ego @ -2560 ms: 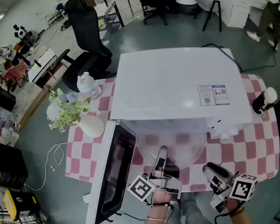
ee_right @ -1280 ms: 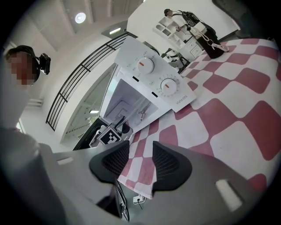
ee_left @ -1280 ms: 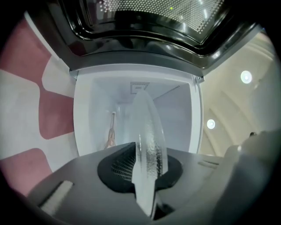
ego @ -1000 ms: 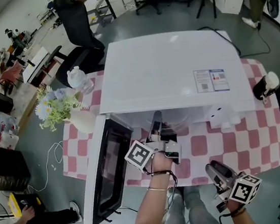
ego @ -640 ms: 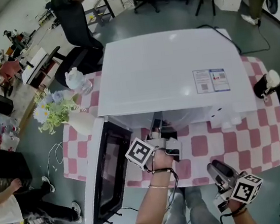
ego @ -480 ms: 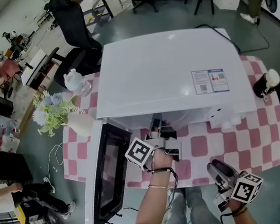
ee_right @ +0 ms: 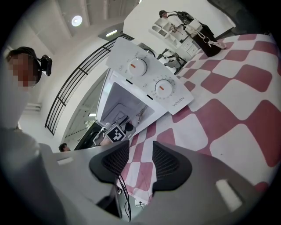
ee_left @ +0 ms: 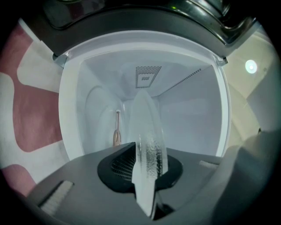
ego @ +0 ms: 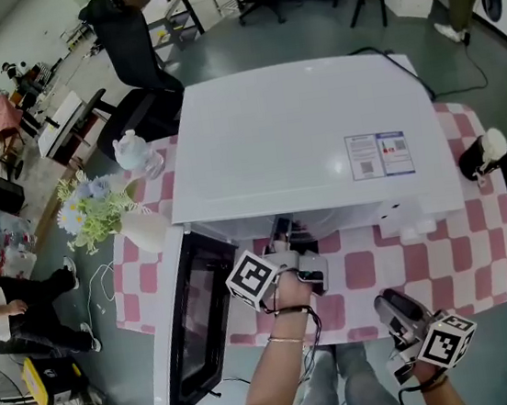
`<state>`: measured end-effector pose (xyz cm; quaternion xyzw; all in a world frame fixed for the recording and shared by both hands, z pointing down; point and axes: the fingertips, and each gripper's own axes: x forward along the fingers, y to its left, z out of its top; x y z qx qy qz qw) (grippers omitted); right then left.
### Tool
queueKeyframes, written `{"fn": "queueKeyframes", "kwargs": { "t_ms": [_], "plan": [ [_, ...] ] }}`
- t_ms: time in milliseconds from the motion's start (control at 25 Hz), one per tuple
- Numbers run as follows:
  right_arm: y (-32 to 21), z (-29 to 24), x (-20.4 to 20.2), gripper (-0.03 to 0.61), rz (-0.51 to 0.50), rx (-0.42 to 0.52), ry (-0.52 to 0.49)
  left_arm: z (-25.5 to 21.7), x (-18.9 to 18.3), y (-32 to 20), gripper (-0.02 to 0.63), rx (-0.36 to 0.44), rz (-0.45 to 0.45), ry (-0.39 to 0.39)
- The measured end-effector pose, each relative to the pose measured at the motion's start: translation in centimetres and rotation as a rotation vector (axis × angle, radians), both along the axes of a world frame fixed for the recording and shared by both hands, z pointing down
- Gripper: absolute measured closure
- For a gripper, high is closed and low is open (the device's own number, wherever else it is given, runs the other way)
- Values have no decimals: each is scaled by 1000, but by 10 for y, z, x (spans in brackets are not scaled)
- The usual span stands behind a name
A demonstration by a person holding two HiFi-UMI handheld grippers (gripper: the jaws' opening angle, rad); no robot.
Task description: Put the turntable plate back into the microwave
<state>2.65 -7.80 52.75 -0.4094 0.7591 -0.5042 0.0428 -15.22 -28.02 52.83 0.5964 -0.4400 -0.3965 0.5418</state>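
In the left gripper view the clear glass turntable plate (ee_left: 147, 132) stands edge-on between the jaws of my left gripper (ee_left: 147, 166), which is shut on its rim. Beyond it lies the white inside of the microwave (ee_left: 175, 101). From the head view the left gripper (ego: 282, 228) reaches into the opening under the microwave's white top (ego: 305, 139), which hides most of the plate. My right gripper (ego: 390, 307) hangs at the table's front right, its jaws apart around nothing; the right gripper (ee_right: 140, 161) looks toward the microwave's control panel (ee_right: 147, 79).
The microwave door (ego: 187, 319) swings open to the front left. A vase of flowers (ego: 96, 204) and a glass teapot (ego: 134, 153) stand at the left of the pink checked cloth (ego: 446, 255). A dark object (ego: 476, 161) sits at its right edge.
Since the earliest frame my left gripper has carried the plate from in front of the opening into the cavity. Over the last second both grippers have kept still.
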Motion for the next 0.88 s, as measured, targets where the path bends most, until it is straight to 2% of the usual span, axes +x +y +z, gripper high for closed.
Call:
{"fn": "queueKeyframes", "kwargs": {
  "t_ms": [880],
  "plan": [
    [-11, 1, 3, 430, -1, -7, -25, 7, -2, -19, 581, -54, -13, 6]
  ]
}}
